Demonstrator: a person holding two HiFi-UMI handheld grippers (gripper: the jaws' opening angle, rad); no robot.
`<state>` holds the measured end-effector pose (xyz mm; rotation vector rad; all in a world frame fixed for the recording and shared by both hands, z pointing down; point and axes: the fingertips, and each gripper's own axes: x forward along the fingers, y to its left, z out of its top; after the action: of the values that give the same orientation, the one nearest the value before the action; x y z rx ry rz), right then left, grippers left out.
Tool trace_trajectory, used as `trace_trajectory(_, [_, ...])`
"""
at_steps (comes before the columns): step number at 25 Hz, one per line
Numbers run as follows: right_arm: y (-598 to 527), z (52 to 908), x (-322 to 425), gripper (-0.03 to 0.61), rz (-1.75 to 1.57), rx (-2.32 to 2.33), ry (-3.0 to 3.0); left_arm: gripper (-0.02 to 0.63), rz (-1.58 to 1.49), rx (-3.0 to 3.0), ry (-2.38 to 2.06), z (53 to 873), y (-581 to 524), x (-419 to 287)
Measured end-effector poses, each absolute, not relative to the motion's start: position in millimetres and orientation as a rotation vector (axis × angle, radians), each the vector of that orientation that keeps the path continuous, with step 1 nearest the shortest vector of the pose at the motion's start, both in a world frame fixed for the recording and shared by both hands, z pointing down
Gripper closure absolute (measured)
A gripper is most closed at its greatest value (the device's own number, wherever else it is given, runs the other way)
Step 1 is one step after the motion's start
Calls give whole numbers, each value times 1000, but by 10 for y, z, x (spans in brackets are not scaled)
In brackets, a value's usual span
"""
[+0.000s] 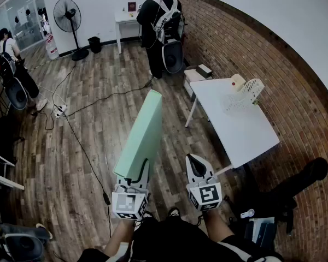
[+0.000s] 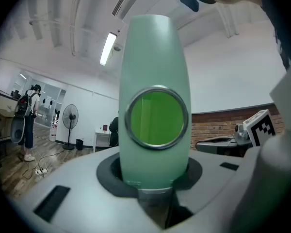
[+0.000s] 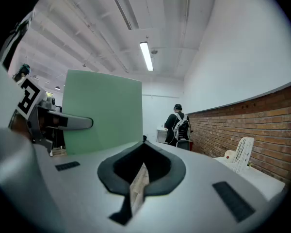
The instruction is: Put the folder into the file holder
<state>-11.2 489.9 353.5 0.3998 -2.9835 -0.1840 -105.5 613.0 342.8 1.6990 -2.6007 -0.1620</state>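
A pale green folder (image 1: 142, 135) sticks out forward and up from my left gripper (image 1: 135, 176), whose jaws are shut on its near end. In the left gripper view the folder's spine (image 2: 155, 81) with a round metal-ringed finger hole rises straight between the jaws. My right gripper (image 1: 194, 164) hangs beside it on the right, shut, with nothing in it; only a thin slit shows between its jaws (image 3: 144, 152). From the right gripper view the folder (image 3: 104, 110) stands to the left. The white perforated file holder (image 1: 247, 91) (image 3: 242, 152) stands on a white table (image 1: 246, 132).
A brick wall (image 1: 295, 75) runs behind the table. A person (image 1: 158, 26) stands by a chair and a small desk at the back; another person (image 1: 11, 70) is at far left. A floor fan (image 1: 68, 21) and cables (image 1: 71, 113) are on the wooden floor.
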Motion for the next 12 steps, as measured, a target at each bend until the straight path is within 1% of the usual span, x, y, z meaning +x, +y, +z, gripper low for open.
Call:
trace_trajectory(6, [4906,3573,-131,569,-155,467,-2997,483,-147,1729,-2563,3522,6160,-1121])
trace_trajectory(12, [4675,3670,-131,569,-148,519,-2955,483,-156,1765,-2532,3542,5944,-1146])
